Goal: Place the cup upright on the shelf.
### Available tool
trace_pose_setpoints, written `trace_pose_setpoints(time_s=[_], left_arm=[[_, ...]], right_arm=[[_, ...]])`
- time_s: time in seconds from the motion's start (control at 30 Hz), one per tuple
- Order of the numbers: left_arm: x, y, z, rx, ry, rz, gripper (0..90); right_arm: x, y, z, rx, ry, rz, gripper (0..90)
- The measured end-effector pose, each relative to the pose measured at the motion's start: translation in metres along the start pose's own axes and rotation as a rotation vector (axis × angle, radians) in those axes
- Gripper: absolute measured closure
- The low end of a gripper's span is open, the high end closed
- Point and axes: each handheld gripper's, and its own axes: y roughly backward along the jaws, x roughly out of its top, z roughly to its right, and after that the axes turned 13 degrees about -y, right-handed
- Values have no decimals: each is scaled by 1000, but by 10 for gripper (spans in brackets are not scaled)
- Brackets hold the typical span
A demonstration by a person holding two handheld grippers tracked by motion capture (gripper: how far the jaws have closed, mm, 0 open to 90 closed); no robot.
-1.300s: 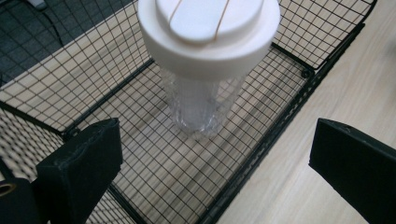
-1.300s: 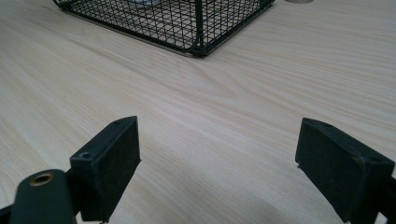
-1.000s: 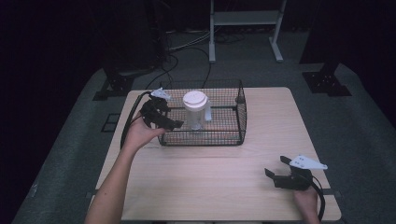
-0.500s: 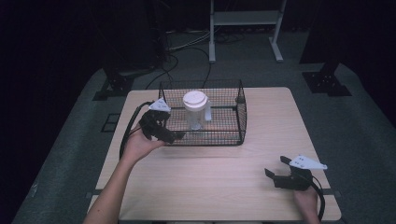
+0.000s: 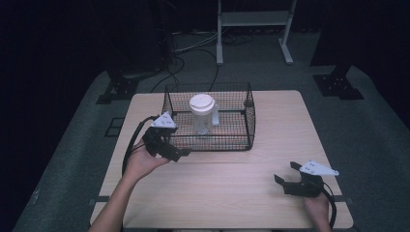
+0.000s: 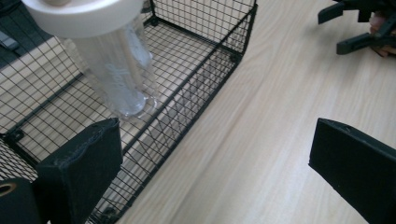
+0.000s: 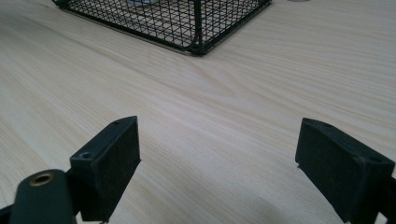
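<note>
A clear plastic bottle with a white lid (image 5: 201, 112) (image 6: 112, 65) stands upright inside a black wire basket (image 5: 251, 121) (image 6: 205, 65) (image 7: 196, 28) at the back middle of the wooden table (image 5: 227, 188). My left gripper (image 5: 178, 154) (image 6: 215, 172) hangs open just in front of the basket's front left corner, empty, its jaws wide apart. Near the table's front right edge my right gripper (image 5: 285, 175) (image 7: 219, 168) rests open with nothing between its jaws. It also appears far off in the left gripper view, right gripper (image 6: 359, 28).
Beyond the table lies dark carpet with cables (image 5: 193, 48) and a white stand (image 5: 251, 24). Black frame feet (image 5: 338, 82) sit at the back right and back left. Bare wood stretches between the two grippers.
My left gripper has drawn back from the basket toward the person and down, ending in front of the basket's front left corner. The right gripper has stayed put.
</note>
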Motion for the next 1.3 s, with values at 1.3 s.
trace_pose_setpoints(time_s=[1.3], left_arm=[[-50,3,47,-9,30,77,18]], right_arm=[[-1,1,-1,-5,0,5,129]])
